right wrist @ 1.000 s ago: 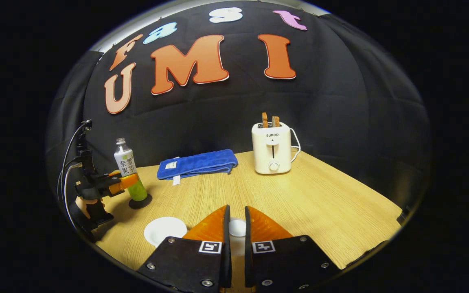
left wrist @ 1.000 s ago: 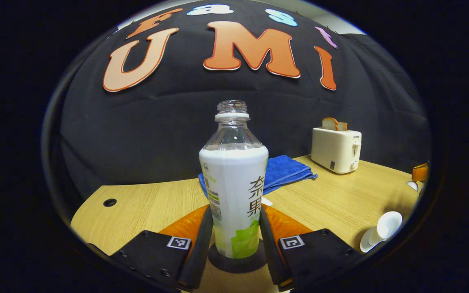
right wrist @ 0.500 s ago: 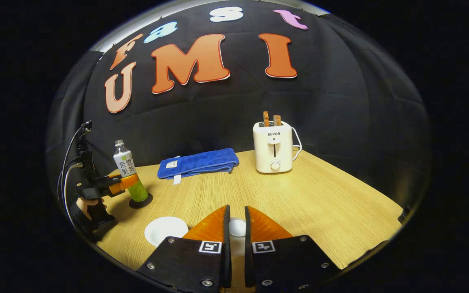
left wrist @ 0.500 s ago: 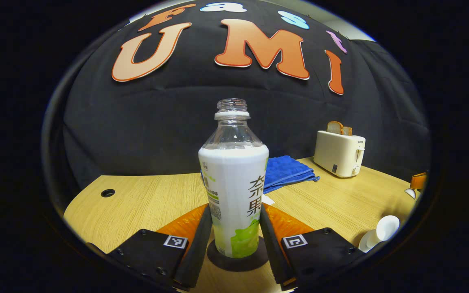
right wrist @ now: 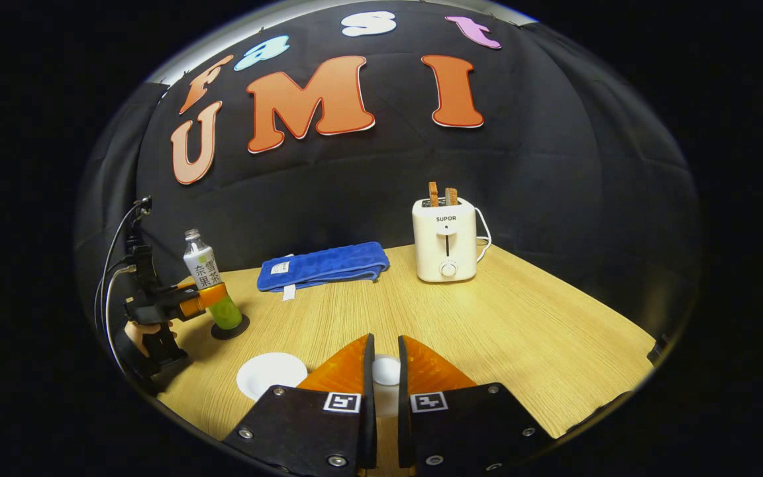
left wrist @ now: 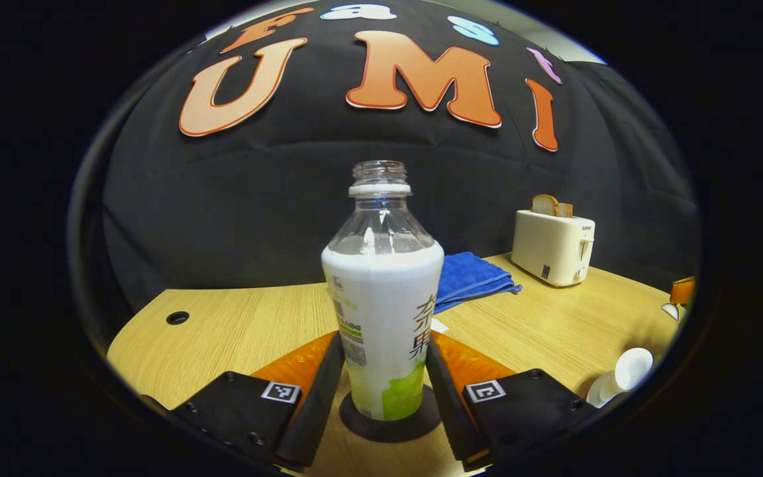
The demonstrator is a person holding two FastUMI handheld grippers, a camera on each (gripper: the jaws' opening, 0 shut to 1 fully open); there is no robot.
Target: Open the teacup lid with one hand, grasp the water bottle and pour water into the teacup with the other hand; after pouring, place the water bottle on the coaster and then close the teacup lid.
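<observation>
In the left gripper view, the bottle (left wrist: 381, 318) is seen upright between the fingers of the left gripper (left wrist: 383, 391), its base resting on the dark coaster (left wrist: 389, 427). The jaws are set narrowly about the lower label; whether both fingers press on it or have just let go cannot be told. The bottle is uncapped, thin-walled and about two-thirds full, so it is judged fairly heavy, easily dented and liable to spill if tipped; hold is best taken low on the labelled body, not at the clear shoulder. In the right gripper view, the right gripper (right wrist: 381, 371) is nearly closed on the white knob of the lid (right wrist: 385, 370), which is judged light, hard, smooth and breakable; the knob is the sensible grip. Just beside it to the left lies a white round piece (right wrist: 269, 374), which may be the cup's open mouth or its saucer. Farther off, a towel (right wrist: 322, 265) and a toaster (right wrist: 444, 242) stand on the table (right wrist: 520, 331).
</observation>
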